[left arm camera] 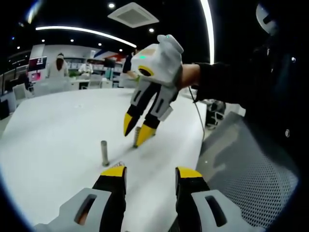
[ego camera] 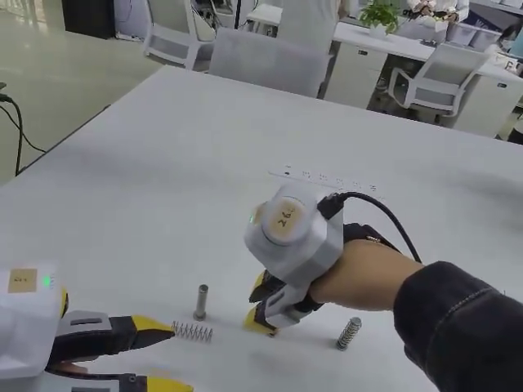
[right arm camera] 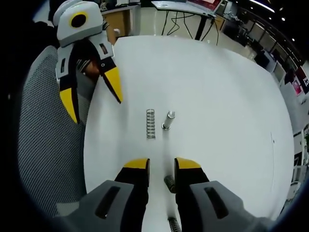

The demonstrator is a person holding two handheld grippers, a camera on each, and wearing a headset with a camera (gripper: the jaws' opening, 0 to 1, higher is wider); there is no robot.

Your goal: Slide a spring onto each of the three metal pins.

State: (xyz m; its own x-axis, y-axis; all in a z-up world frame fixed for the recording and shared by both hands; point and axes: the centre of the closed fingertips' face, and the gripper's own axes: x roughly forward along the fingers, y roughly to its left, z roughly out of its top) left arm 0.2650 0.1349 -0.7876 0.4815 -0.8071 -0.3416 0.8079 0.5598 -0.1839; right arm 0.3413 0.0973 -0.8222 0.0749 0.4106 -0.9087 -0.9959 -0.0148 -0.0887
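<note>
A bare metal pin (ego camera: 201, 302) (left arm camera: 104, 153) (right arm camera: 169, 120) stands upright on the white table (ego camera: 245, 163). A loose spring (ego camera: 194, 331) (right arm camera: 150, 123) lies flat beside it. My left gripper (ego camera: 170, 356) (left arm camera: 151, 172) (right arm camera: 91, 99) is open near the table's front edge, its upper tip just left of that spring, with nothing between the jaws. My right gripper (ego camera: 263, 317) (left arm camera: 136, 131) (right arm camera: 161, 165) points down with its jaws open around a second pin (left arm camera: 137, 136) (right arm camera: 170, 183). A third pin (ego camera: 349, 333) carries a spring (right arm camera: 173, 224).
A grey mesh chair seat (left arm camera: 251, 164) (right arm camera: 48, 159) sits at the table's near edge. Office chairs (ego camera: 261, 61) and desks stand beyond the far edge. A black cable (ego camera: 384, 216) runs from the right gripper over the hand.
</note>
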